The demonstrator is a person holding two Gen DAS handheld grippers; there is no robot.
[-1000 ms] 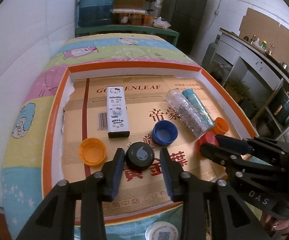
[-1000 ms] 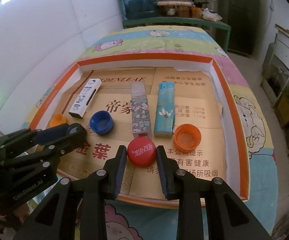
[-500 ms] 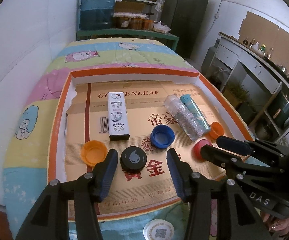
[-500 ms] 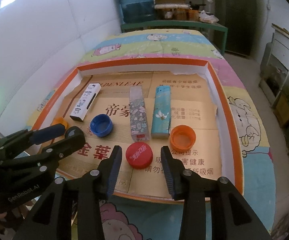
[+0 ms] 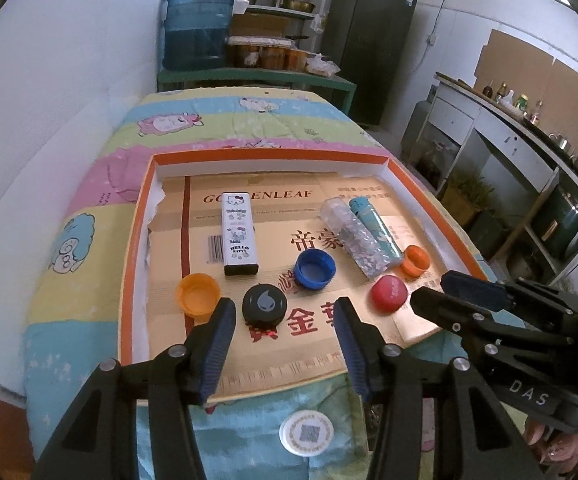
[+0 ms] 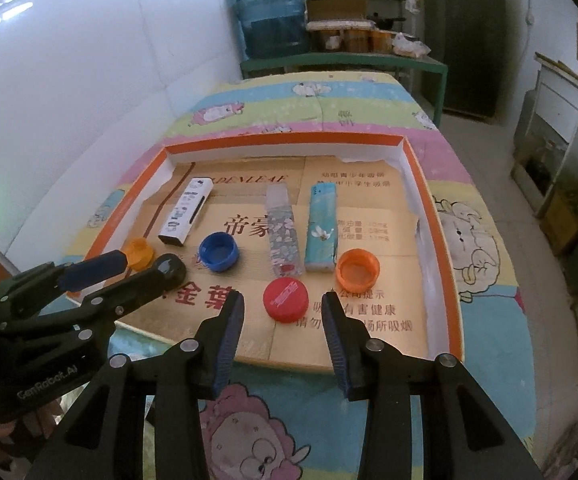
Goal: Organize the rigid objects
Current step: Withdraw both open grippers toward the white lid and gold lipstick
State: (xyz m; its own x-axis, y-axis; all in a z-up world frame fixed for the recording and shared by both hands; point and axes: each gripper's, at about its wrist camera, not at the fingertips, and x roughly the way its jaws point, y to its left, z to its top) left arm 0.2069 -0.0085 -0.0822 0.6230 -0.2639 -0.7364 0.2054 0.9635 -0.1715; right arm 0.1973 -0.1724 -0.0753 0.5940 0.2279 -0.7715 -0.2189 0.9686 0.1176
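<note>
While both jaws gape empty | black cap [image 5: 264, 305] left's, red cap [image 6: 285, 299] right's (untouched)

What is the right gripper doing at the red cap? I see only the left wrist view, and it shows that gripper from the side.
Observer: In the right wrist view, the right gripper has its jaws apart. The red cap sits between the tips on the cardboard, and neither pad touches it.
Operator: Is the cap top up?
Observer: Yes. Its closed top faces up and carries white lettering.
Operator: Is the teal lighter touching the glitter one? For me they overlap.
Observer: No. The teal lighter lies beside the glitter lighter with a strip of cardboard between them.
</note>
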